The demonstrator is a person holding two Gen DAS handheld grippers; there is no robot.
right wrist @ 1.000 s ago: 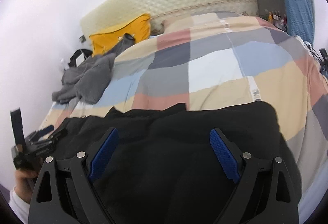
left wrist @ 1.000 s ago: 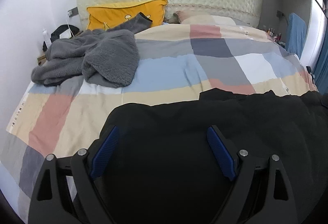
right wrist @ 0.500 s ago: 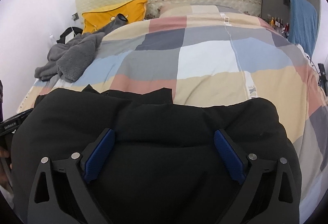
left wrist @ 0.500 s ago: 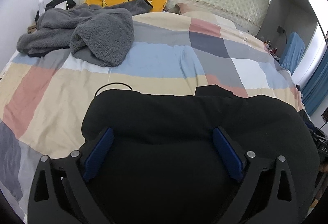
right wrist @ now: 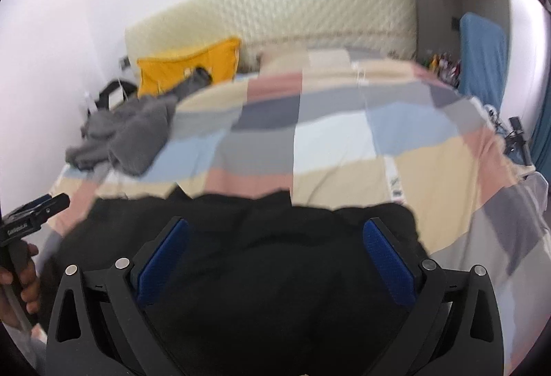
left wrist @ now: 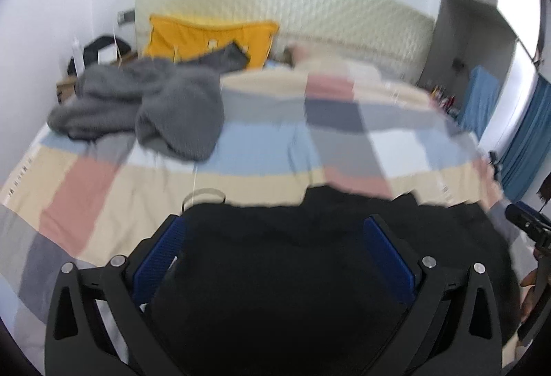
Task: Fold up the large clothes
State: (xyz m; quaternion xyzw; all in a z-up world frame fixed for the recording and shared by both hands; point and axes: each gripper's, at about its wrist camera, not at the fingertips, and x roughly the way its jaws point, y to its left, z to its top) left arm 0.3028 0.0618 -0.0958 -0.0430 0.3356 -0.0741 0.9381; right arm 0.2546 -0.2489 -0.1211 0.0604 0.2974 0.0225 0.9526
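Observation:
A large black garment (left wrist: 275,283) lies folded along the near edge of the bed, seen also in the right wrist view (right wrist: 275,286). My left gripper (left wrist: 274,222) hovers over its left part with the jaws opening wide; the cloth lies below and between the blue pads (left wrist: 162,259), which do not press on it. My right gripper (right wrist: 277,224) stands over the right part in the same way, its jaws opening and nothing pinched. Each view catches the other gripper at its edge: the right gripper (left wrist: 527,224) and the left gripper (right wrist: 31,214), held by a hand (right wrist: 24,276).
A checked quilt (left wrist: 344,142) covers the bed. A crumpled grey fleece garment (left wrist: 155,107) lies at the far left, in front of a yellow pillow (left wrist: 206,38) and a quilted headboard (left wrist: 292,7). Blue curtains (left wrist: 527,142) hang at the right.
The pads of both grippers have spread wider. Both grippers have lifted up from the black garment, which stays on the bed. The views are now blurred by motion.

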